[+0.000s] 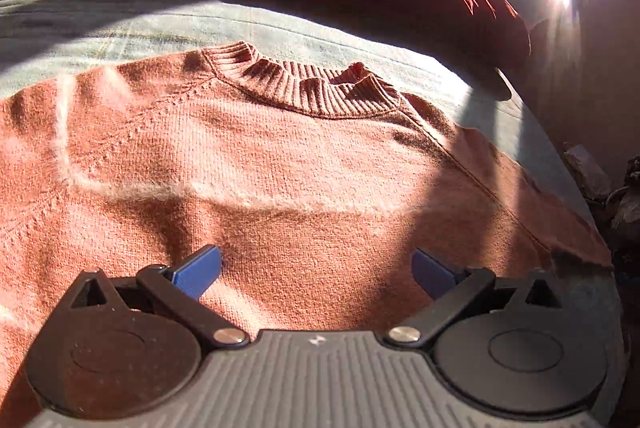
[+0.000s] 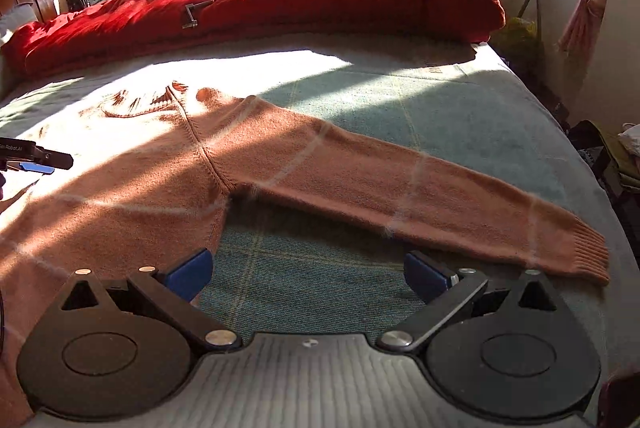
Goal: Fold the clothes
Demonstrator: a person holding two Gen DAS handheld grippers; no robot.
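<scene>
Sweater in rust knit lies flat and unfolded on the bed, one sleeve stretched sideways, both the left claw and right claw released above it; folding well likely means pinching that cuff cleanly.

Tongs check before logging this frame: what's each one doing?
Left tongs: open, empty, over the sweater.
Right tongs: open, empty.

Each gripper, left gripper and right gripper, has a ribbed grey body and two black discs. Black arms on silver pivot screws carry ribbed blue pads.
</scene>
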